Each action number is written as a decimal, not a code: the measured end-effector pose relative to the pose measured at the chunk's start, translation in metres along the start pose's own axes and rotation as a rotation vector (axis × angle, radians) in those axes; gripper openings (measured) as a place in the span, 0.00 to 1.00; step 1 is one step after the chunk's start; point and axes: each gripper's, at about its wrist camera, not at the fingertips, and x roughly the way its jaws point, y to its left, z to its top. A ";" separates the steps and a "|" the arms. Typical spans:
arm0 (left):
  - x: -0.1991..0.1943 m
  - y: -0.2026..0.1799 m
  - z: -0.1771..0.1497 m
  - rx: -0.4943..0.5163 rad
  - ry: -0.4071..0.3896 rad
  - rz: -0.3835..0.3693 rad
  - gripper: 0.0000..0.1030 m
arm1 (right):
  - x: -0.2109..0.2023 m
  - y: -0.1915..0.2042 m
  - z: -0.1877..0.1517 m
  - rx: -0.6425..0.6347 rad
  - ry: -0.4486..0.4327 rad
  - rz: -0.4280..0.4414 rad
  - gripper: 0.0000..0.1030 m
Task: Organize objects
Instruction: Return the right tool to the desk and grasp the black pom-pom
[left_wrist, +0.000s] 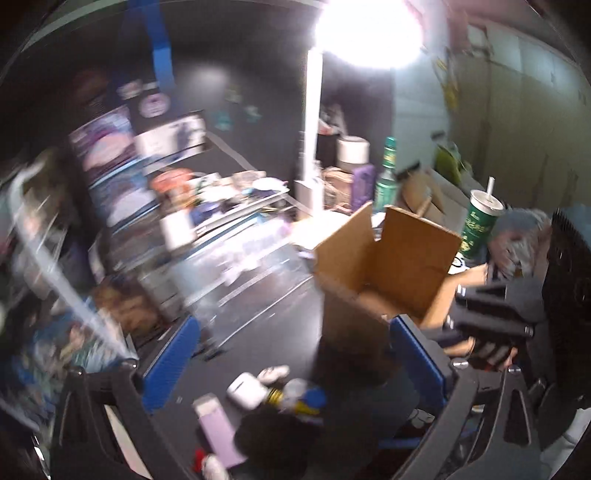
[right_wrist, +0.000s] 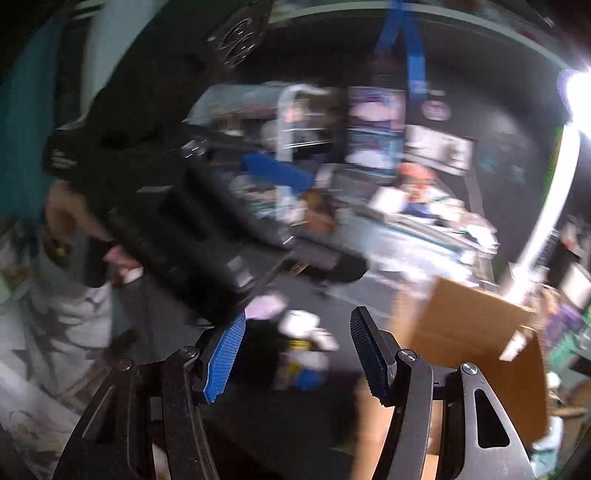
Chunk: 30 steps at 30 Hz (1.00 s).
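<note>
Clutter for sorting lies low in the left wrist view, between the wide-spread blue pads of the left gripper (left_wrist: 291, 362): a lilac rectangular case (left_wrist: 218, 432), a white earbud case (left_wrist: 246, 390), and a blurred yellow-and-blue item (left_wrist: 303, 400), all on the black table (left_wrist: 258, 306). Nothing sits between those pads; the tongs are fully apart and empty. Just right of centre an open cardboard box (left_wrist: 384, 258) stands upright on the table, flaps raised. At the right edge of that frame the other tool's black body appears, a hand (left_wrist: 491, 350) wrapped round its grip.

In the right wrist view, the left tool (right_wrist: 177, 206) crosses the upper left, tilted, with a hand (right_wrist: 62, 218) behind it at the left edge. Lower centre, the right gripper (right_wrist: 295, 354) also stands well open and holds nothing, with the same small items blurred beyond its pads. The box fills the lower right.

Around the table: blurred shelves of printed boxes at left, a bright lamp (left_wrist: 369, 33) on a white post at top, a green bottle (left_wrist: 386, 177) and a green cup with straw (left_wrist: 480, 225) behind the box.
</note>
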 end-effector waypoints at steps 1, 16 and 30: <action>-0.005 0.010 -0.015 -0.031 -0.011 0.007 0.99 | 0.008 0.012 -0.002 0.002 0.006 0.042 0.54; 0.011 0.070 -0.159 -0.275 0.008 0.071 0.99 | 0.156 0.052 -0.066 -0.018 0.198 -0.066 0.84; 0.033 0.072 -0.170 -0.271 0.106 0.081 0.99 | 0.176 0.043 -0.078 0.016 0.217 -0.056 0.63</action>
